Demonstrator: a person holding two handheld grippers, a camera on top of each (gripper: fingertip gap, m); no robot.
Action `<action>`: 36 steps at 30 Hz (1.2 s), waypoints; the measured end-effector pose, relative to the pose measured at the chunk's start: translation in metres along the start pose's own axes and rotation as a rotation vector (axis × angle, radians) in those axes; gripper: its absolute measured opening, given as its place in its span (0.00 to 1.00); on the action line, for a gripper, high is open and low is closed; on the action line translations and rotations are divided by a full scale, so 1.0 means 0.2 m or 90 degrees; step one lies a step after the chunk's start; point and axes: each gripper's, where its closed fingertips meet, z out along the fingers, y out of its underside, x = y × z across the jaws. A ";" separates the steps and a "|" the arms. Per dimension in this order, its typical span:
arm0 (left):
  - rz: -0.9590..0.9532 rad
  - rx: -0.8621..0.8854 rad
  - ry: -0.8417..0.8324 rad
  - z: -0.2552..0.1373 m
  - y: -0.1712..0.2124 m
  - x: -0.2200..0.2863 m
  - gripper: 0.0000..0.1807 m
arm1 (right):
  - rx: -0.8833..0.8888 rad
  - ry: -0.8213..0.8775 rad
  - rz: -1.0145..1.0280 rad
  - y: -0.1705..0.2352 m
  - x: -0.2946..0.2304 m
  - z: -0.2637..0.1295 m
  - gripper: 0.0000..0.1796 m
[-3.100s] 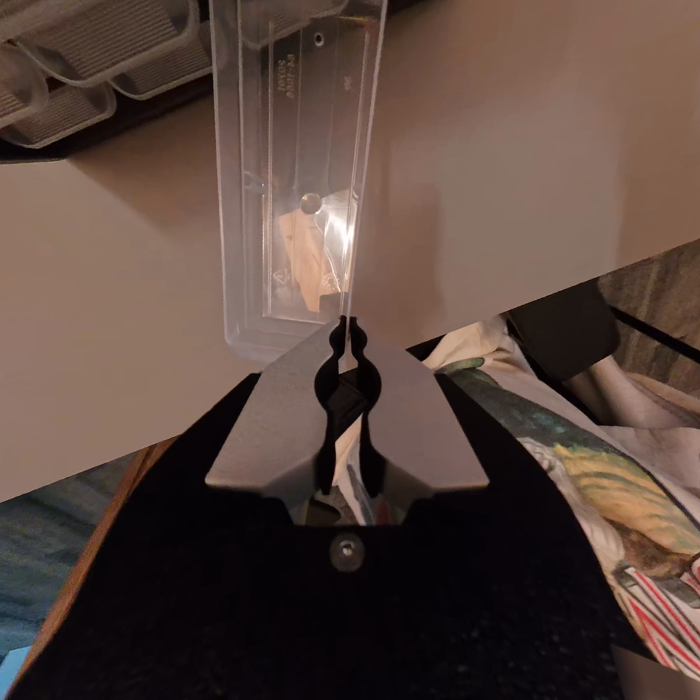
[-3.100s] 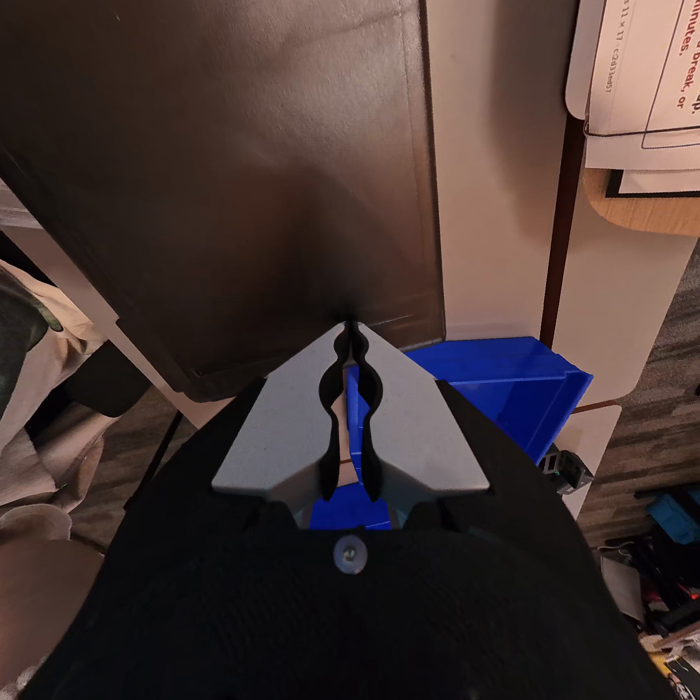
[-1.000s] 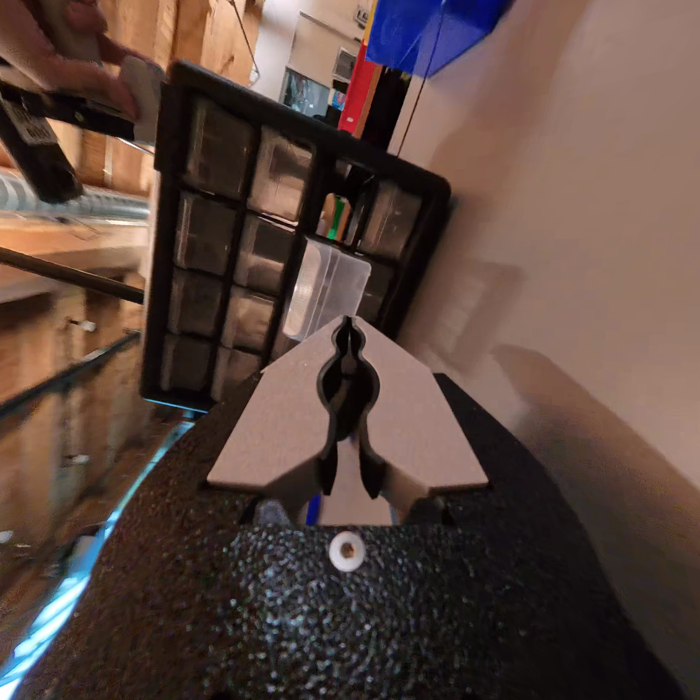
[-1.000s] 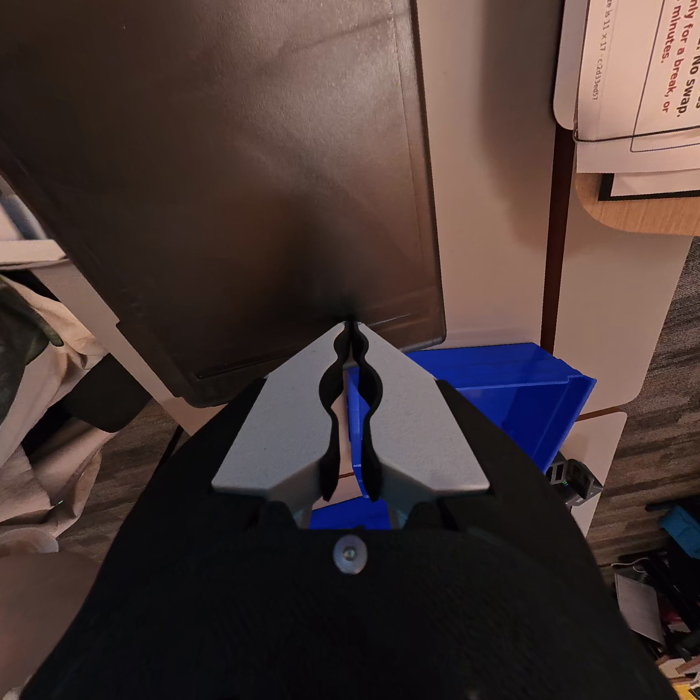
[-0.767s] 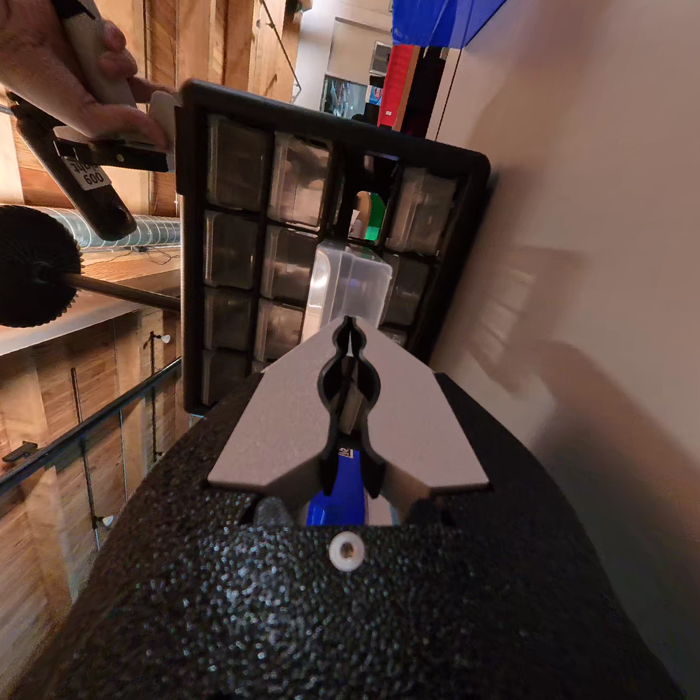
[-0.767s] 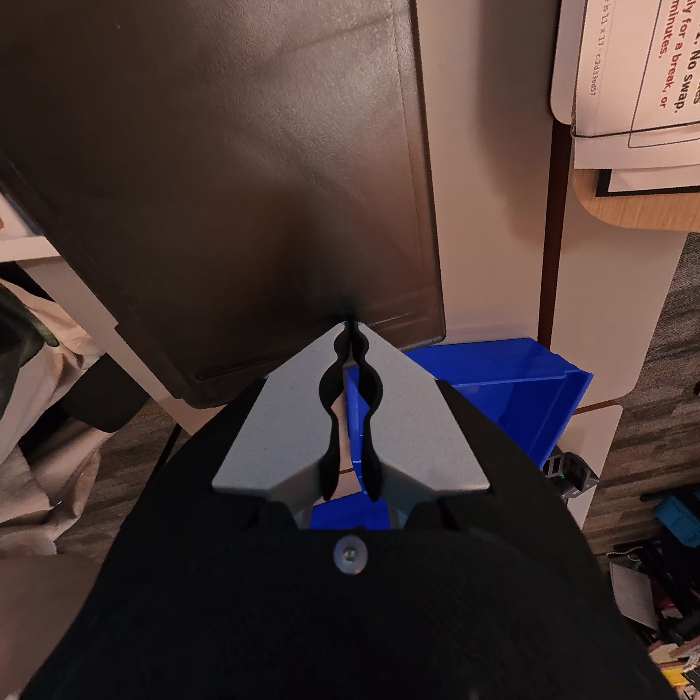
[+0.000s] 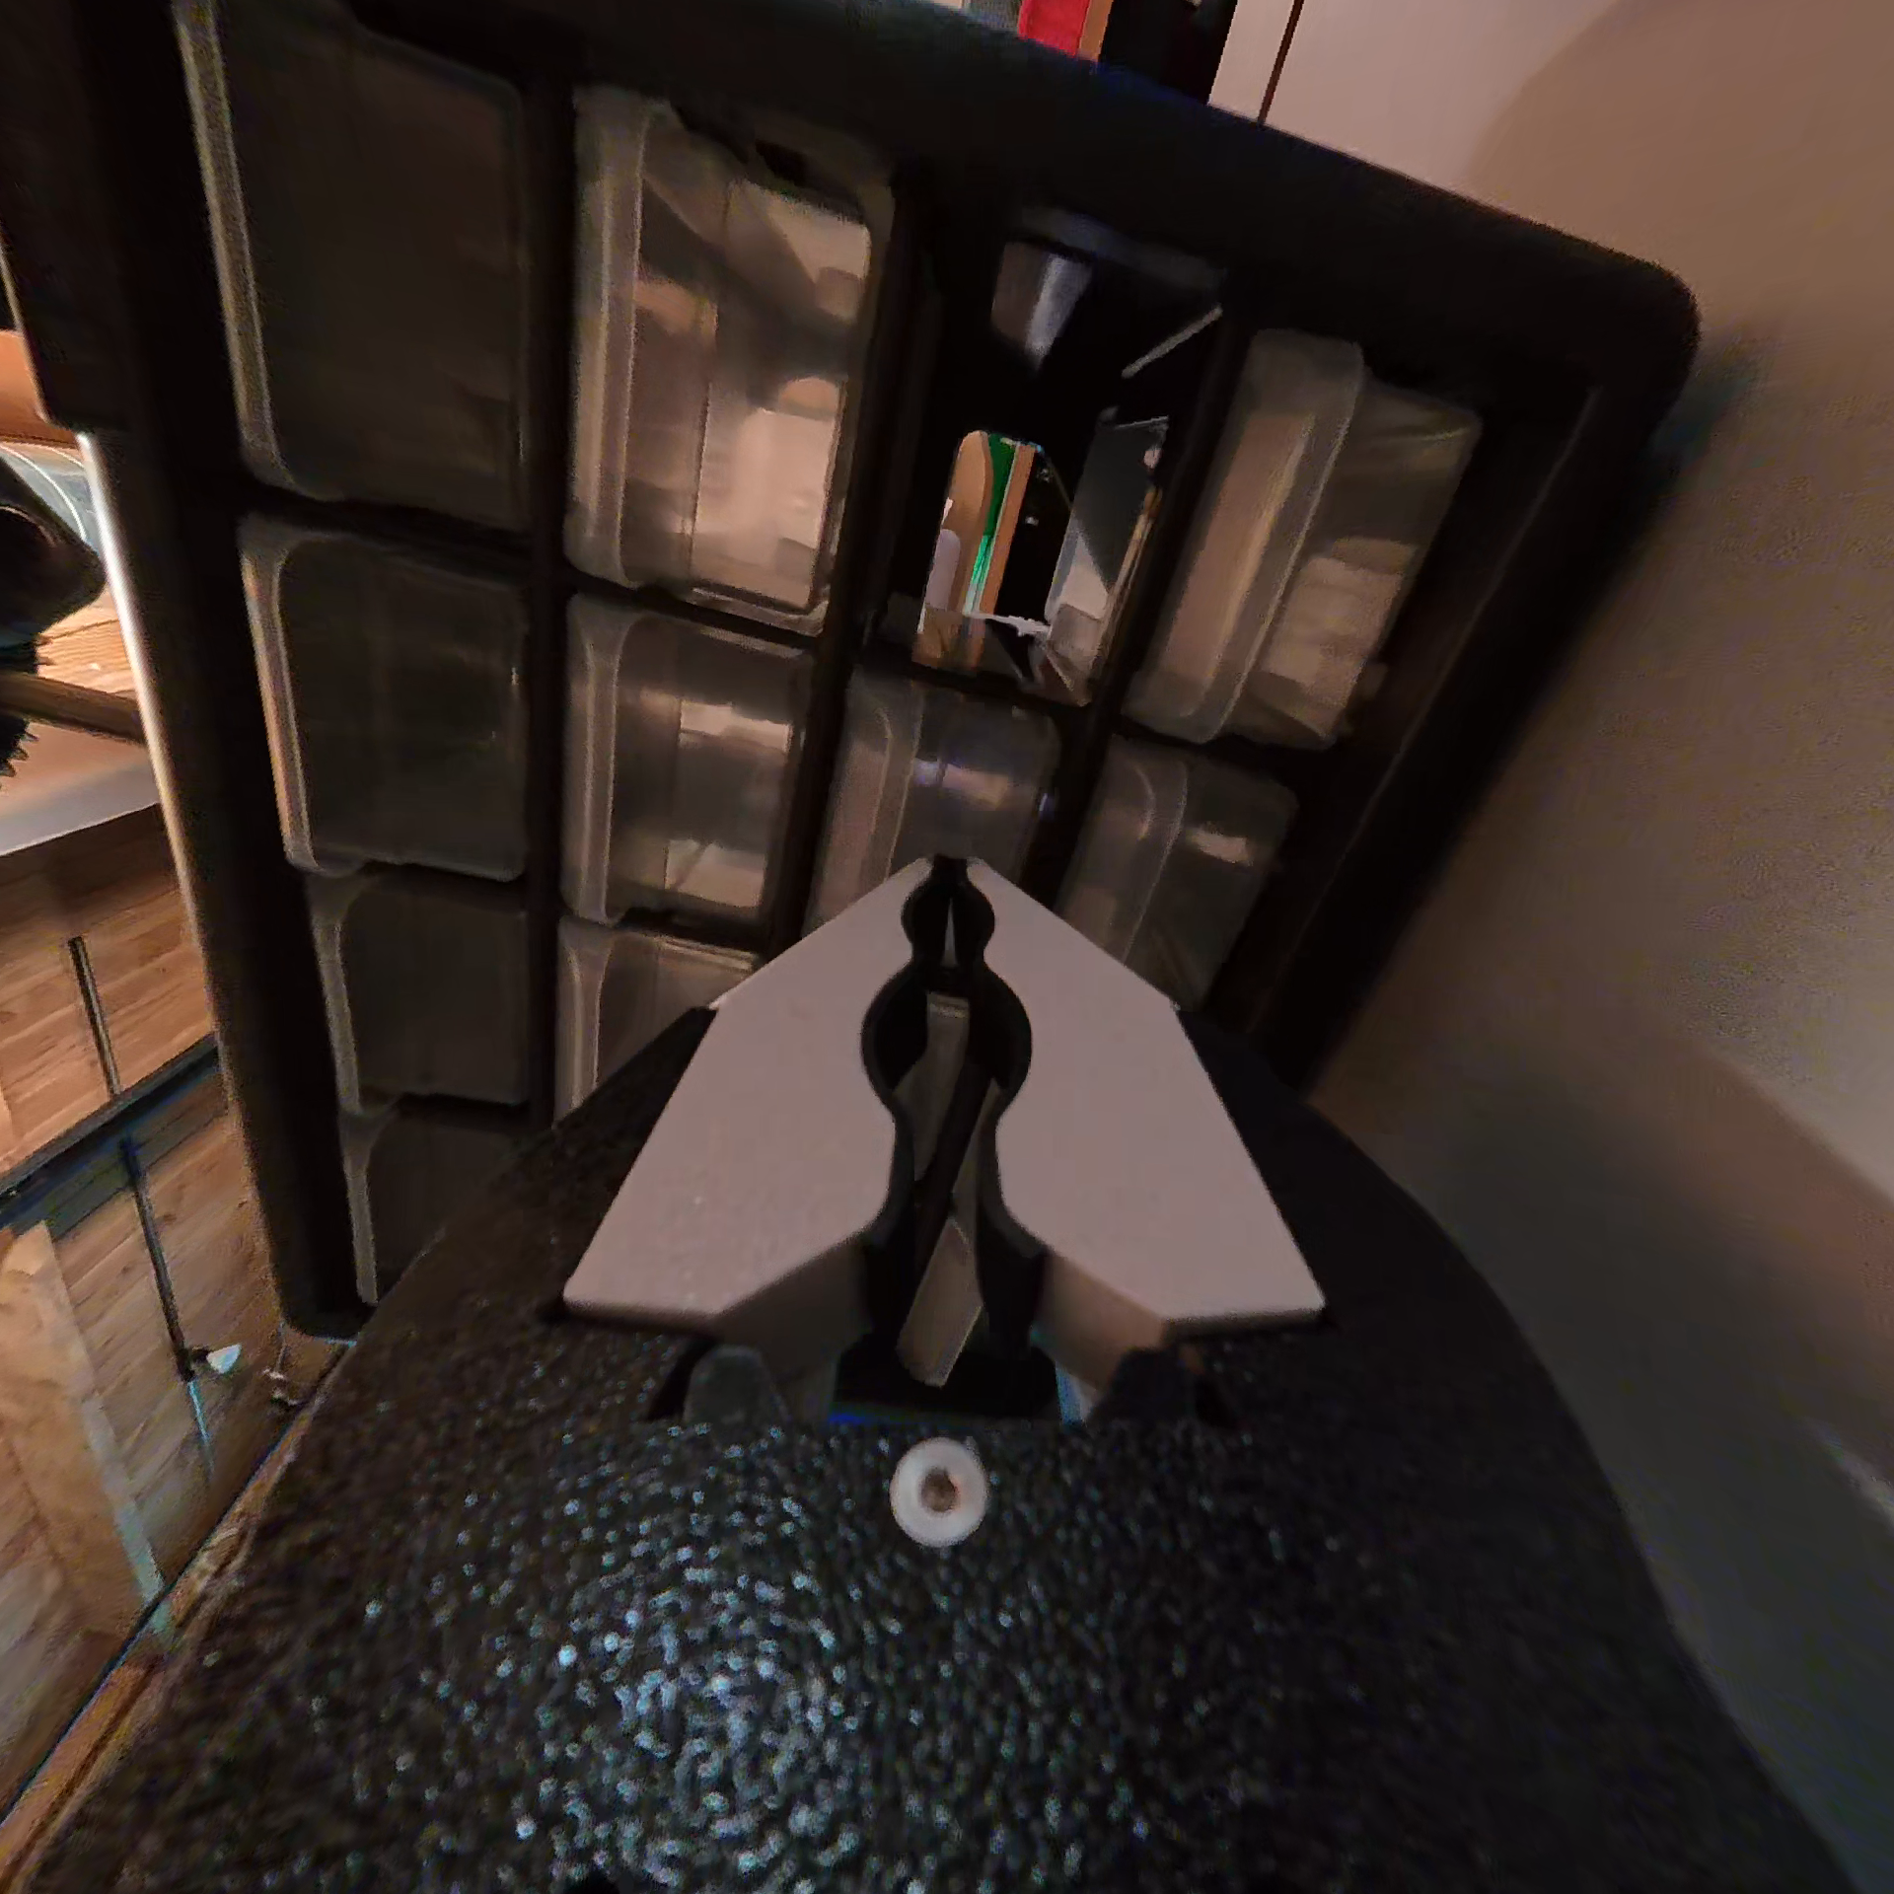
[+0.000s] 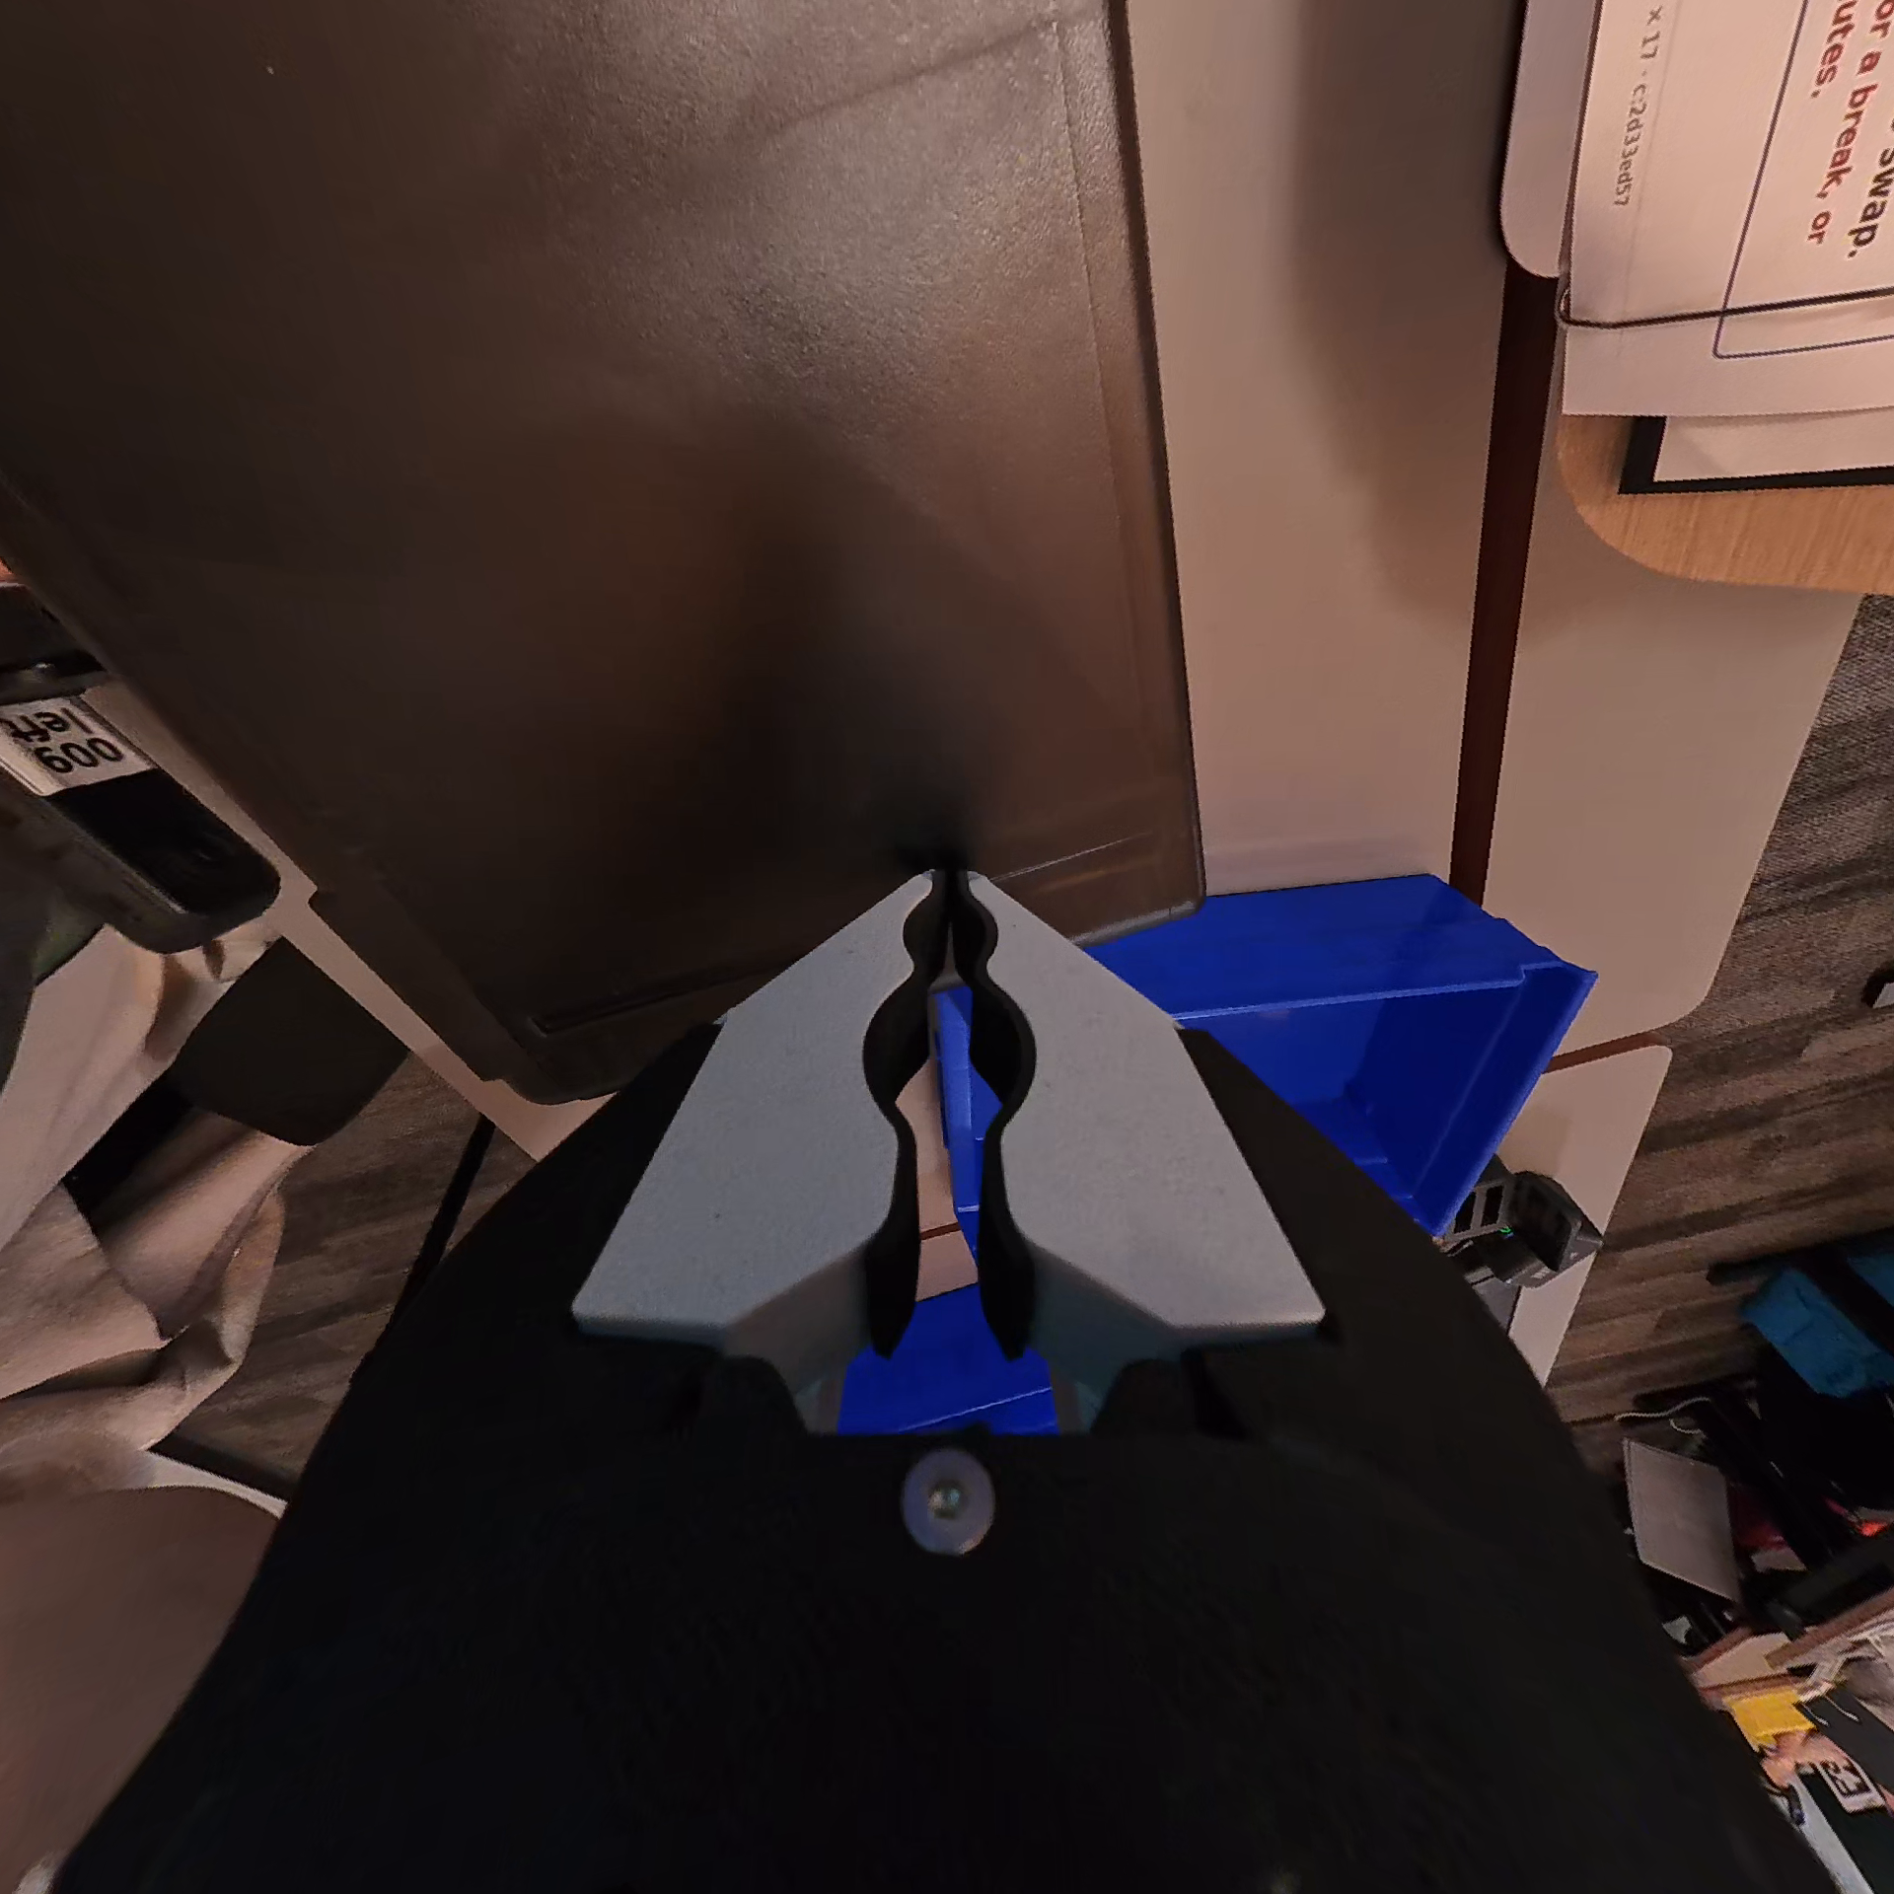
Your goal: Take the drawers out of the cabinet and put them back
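Left wrist view: black plastic cabinet (image 7: 1537, 338) with a grid of clear plastic drawers (image 7: 697, 758) stands on the pale worktop (image 7: 1640, 1025), seen rotated. Most slots are filled. One empty slot (image 7: 1035, 512) in the third column shows daylight through the back. The drawer just beside that slot, straight ahead of the tips (image 7: 943, 789), looks nearly flush, though blur makes the depth hard to judge. Left hand-held gripper (image 7: 948, 871) has its jaws almost closed, pinching a thin clear edge, most likely that drawer's front lip.

Right wrist view: right hand-held gripper (image 8: 948, 881) is closed with its tips at the cabinet's dark flat outer panel (image 8: 615, 461). It seems to brace the cabinet; whether it actually clamps an edge, cannot tell. Blue plastic bin (image 8: 1384, 1025) sits behind, and papers (image 8: 1742, 154) lie at the upper right.

Progress: one drawer looks about seated, and at least one slot is left to refill. The missing drawer is not in view.
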 end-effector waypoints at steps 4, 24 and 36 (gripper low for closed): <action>-0.005 0.003 -0.002 0.01 -0.02 0.01 0.00 | 0.005 -0.006 0.002 0.00 0.00 0.00 0.00; -0.363 0.095 -0.047 -0.20 0.66 -0.84 0.00 | 0.024 -0.011 0.001 0.00 0.00 0.00 0.00; -0.225 -0.225 0.505 0.27 1.75 -0.63 0.31 | -0.015 0.008 -0.007 0.00 0.00 0.00 0.00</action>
